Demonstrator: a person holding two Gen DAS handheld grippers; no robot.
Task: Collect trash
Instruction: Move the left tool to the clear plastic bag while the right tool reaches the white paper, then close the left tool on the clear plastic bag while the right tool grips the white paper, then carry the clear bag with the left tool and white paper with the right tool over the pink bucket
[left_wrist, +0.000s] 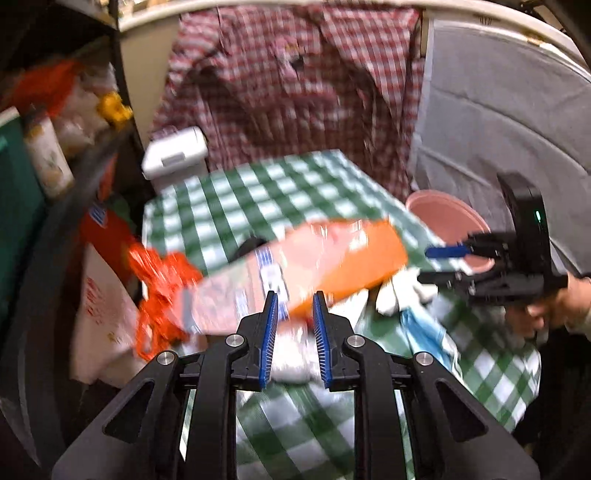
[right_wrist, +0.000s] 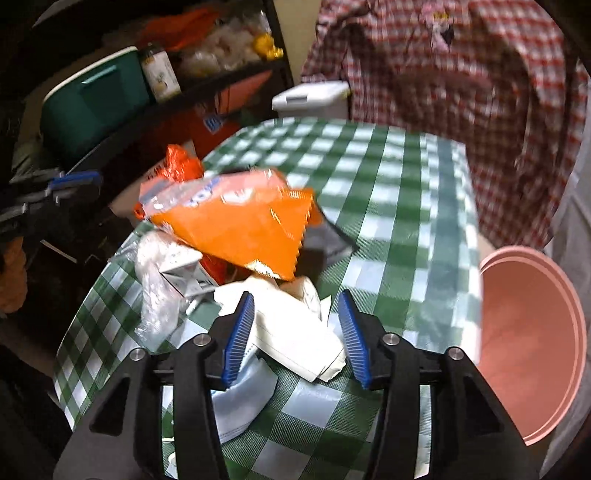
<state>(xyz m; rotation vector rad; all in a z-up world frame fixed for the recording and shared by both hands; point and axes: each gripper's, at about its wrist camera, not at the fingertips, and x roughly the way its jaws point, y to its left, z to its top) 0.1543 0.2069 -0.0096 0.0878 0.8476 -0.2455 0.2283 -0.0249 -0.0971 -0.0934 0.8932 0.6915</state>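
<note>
In your left wrist view, your left gripper (left_wrist: 294, 301) hangs above the table (left_wrist: 221, 206) in its green-and-white checked cloth. Its blue pads stand a narrow gap apart, pressing on nothing. Just past the tips an orange snack bag (left_wrist: 314, 266) lies across the trash pile near the table's left edge, with a clear plastic wrapper (left_wrist: 295, 354) showing between the fingers below it. Your right gripper (left_wrist: 448, 264) reaches in from the right, over crumpled white paper (left_wrist: 399, 291); beyond it, off the table's right edge, stands a pink bin (left_wrist: 450, 218). A white lidded bin (left_wrist: 175, 157) sits past the far left corner.

In your right wrist view, the jaws stand well apart and empty above folded white paper (right_wrist: 295, 336) and a pale blue face mask (right_wrist: 243, 398) near the front edge. The snack bag (right_wrist: 236, 218) tops the heap toward the left edge, beside a clear wrapper (right_wrist: 159, 291). The pink bin (right_wrist: 532, 343) is just off the right edge. Your left gripper (right_wrist: 74, 182) shows blurred at far left.
</note>
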